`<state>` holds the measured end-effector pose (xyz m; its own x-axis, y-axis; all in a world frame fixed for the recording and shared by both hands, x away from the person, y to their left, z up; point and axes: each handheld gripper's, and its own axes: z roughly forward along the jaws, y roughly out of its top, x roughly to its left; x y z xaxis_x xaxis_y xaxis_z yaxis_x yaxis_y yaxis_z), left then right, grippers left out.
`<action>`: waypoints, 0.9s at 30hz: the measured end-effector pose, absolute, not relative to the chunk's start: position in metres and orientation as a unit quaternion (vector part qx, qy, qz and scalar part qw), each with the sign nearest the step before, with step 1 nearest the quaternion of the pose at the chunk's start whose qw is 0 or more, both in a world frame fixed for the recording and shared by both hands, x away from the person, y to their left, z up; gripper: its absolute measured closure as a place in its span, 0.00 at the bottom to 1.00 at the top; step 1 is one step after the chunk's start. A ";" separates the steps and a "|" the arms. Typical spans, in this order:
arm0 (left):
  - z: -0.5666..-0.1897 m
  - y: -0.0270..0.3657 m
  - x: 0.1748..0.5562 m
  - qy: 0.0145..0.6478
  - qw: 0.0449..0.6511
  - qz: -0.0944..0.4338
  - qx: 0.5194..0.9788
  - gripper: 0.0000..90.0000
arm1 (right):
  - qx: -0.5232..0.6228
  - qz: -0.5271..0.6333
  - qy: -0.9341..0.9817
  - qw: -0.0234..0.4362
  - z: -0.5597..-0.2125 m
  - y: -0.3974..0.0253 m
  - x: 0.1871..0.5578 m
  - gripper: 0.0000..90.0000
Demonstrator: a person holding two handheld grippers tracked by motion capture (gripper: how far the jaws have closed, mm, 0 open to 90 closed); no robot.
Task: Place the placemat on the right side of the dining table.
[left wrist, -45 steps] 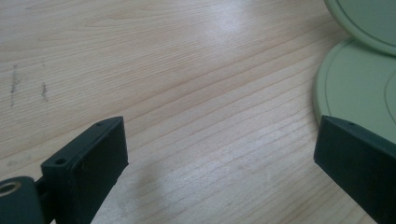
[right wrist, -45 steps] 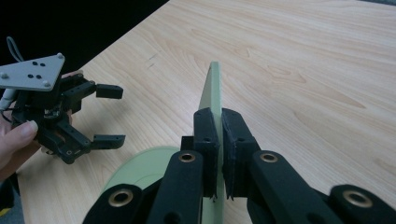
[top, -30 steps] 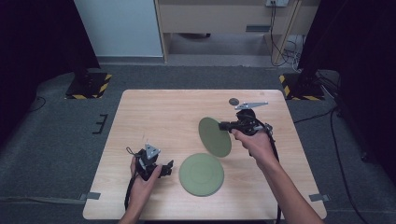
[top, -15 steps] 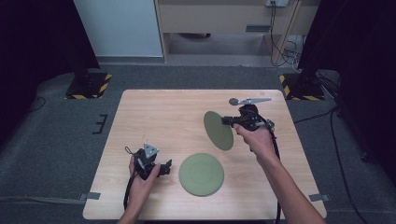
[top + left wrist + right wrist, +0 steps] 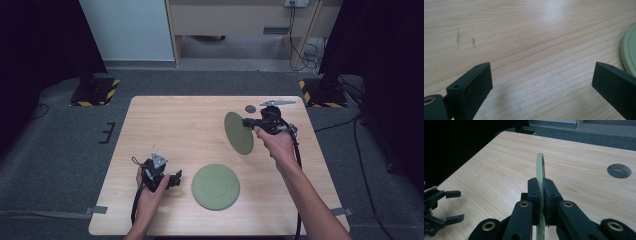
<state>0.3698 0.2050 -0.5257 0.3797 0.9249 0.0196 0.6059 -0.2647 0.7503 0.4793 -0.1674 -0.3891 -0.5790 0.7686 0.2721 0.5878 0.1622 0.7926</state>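
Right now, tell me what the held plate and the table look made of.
Held plate: likely matte plastic or melamine, going by its thin, even green rim without gloss. Table: pale wood or wood-look laminate with a satin finish; grain lines and a soft sheen show.

Green plate (image 5: 238,132) held on edge
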 end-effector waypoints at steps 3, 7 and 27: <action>-0.526 0.205 0.370 0.504 0.337 0.237 0.759 0.03 | 0.452 0.466 0.754 0.101 -0.388 -0.170 0.482 0.96; -0.526 0.206 0.370 0.504 0.336 0.237 0.759 0.03 | 0.457 0.463 0.752 0.107 -0.386 -0.172 0.485 0.96; -0.527 0.207 0.371 0.510 0.331 0.239 0.757 0.03 | 0.476 0.460 0.738 0.127 -0.381 -0.183 0.495 0.96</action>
